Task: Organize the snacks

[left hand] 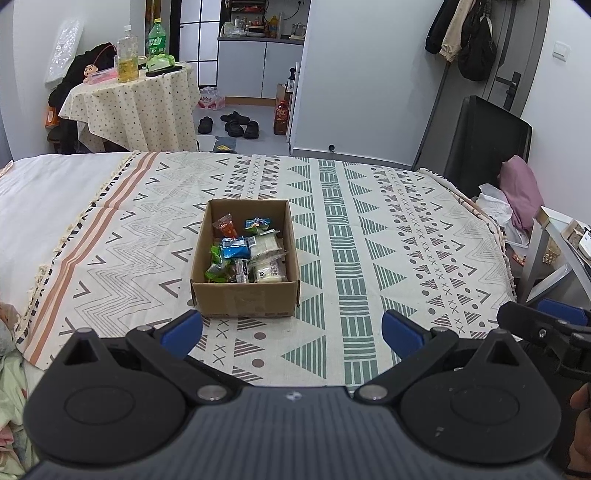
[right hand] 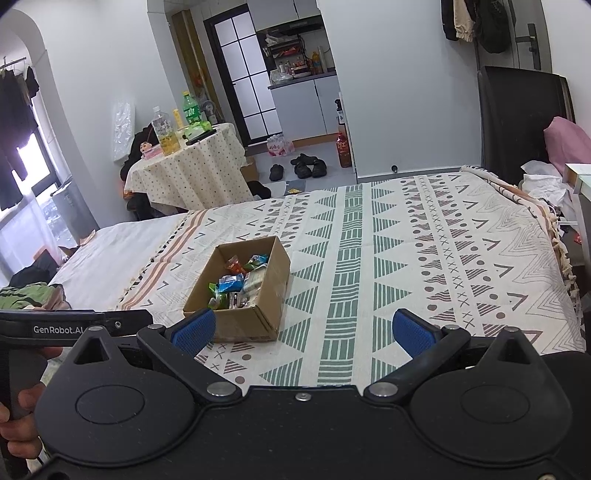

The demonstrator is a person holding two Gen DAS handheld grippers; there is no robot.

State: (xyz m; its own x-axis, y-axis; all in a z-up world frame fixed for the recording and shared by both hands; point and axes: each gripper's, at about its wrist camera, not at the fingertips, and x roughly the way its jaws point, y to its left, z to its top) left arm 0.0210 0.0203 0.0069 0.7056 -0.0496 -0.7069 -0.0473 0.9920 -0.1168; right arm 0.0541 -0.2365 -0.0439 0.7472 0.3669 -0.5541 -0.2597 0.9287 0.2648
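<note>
A lived-in home, a small studio flat: sleeping and cooking share one room. A bed under a patterned cloth fills the foreground. Beside it, a small round desk with a dotted cloth carries drink bottles. Black shoes lie on the floor by a kitchenette with grey cabinets. Coats hang near the entry door. A glass-paned sliding door stands at the back.

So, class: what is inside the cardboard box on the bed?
The cardboard box holds a loose heap of wrapped snacks: an orange packet, blue and green ones, and pale packs. Whatever lies beneath the heap, and the box floor, is covered.
</note>
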